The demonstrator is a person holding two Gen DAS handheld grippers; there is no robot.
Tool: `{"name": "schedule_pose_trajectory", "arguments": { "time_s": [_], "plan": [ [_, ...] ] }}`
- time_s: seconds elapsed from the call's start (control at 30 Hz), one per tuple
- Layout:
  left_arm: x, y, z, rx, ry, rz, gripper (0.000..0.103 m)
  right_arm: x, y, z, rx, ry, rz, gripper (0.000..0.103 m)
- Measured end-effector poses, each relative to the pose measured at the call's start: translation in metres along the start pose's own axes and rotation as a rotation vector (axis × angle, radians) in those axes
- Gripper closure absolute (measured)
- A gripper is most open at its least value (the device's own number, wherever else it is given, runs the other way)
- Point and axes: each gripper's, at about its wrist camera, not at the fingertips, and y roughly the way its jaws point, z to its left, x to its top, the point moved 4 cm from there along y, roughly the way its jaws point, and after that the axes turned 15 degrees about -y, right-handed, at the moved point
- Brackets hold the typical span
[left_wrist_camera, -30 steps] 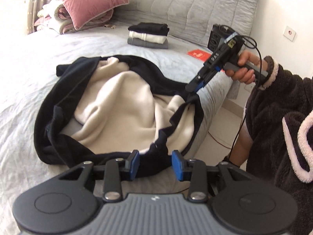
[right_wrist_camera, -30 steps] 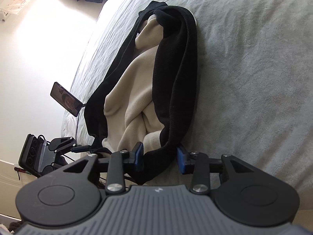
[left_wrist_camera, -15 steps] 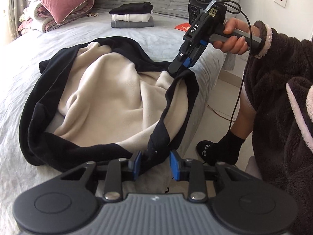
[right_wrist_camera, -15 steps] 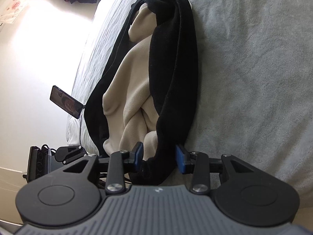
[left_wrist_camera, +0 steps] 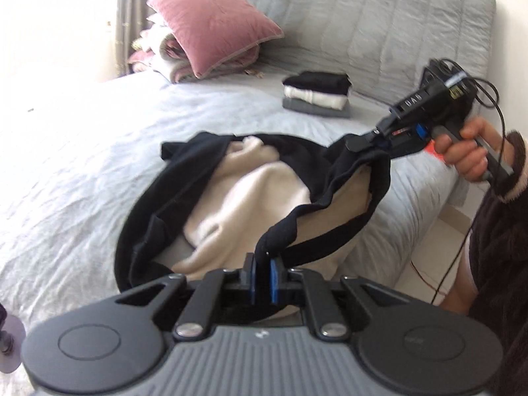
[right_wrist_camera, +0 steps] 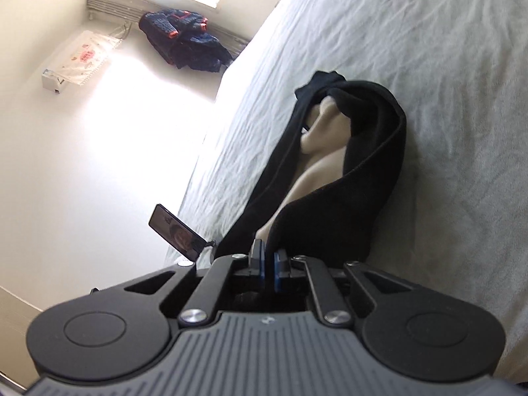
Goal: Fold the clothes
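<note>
A black garment with a cream fleece lining (left_wrist_camera: 250, 194) lies crumpled on the grey bed (left_wrist_camera: 82, 171). My left gripper (left_wrist_camera: 262, 279) is shut on its black hem at the near edge. My right gripper (left_wrist_camera: 366, 142), held at the right, is shut on the hem further along and lifts it off the bed. In the right wrist view the right gripper (right_wrist_camera: 268, 269) pinches the black edge, and the garment (right_wrist_camera: 356, 178) stretches away across the bed (right_wrist_camera: 445, 66).
A stack of three folded clothes (left_wrist_camera: 316, 99) sits near the grey headboard (left_wrist_camera: 379, 26). Pink pillows (left_wrist_camera: 211, 23) lie at the back left. A phone (right_wrist_camera: 175, 236) stands by the bed edge. Dark clothes (right_wrist_camera: 184, 39) lie on the floor.
Both grippers have closed on the black hem and lifted it off the bed. The hem now hangs taut between them.
</note>
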Motion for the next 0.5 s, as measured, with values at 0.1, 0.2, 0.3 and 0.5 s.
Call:
{"name": "schedule_pose_trajectory", "arguments": {
  "time_s": [0.1, 0.2, 0.3, 0.5],
  "plan": [
    [0.022, -0.019, -0.003, 0.054, -0.061, -0.099, 0.096, 0.015, -0.013, 0.021, 0.055, -0.030, -0.108, 0.094],
    [0.045, -0.040, -0.009, 0.115, -0.099, -0.203, 0.096, 0.029, -0.024, 0.045, 0.071, -0.072, -0.197, 0.094],
    [0.073, -0.061, -0.016, 0.156, -0.152, -0.303, 0.096, 0.040, -0.033, 0.068, 0.080, -0.101, -0.272, 0.094],
    [0.128, -0.104, -0.044, 0.187, -0.184, -0.463, 0.096, 0.066, -0.057, 0.126, 0.070, -0.198, -0.419, 0.094]
  ]
}}
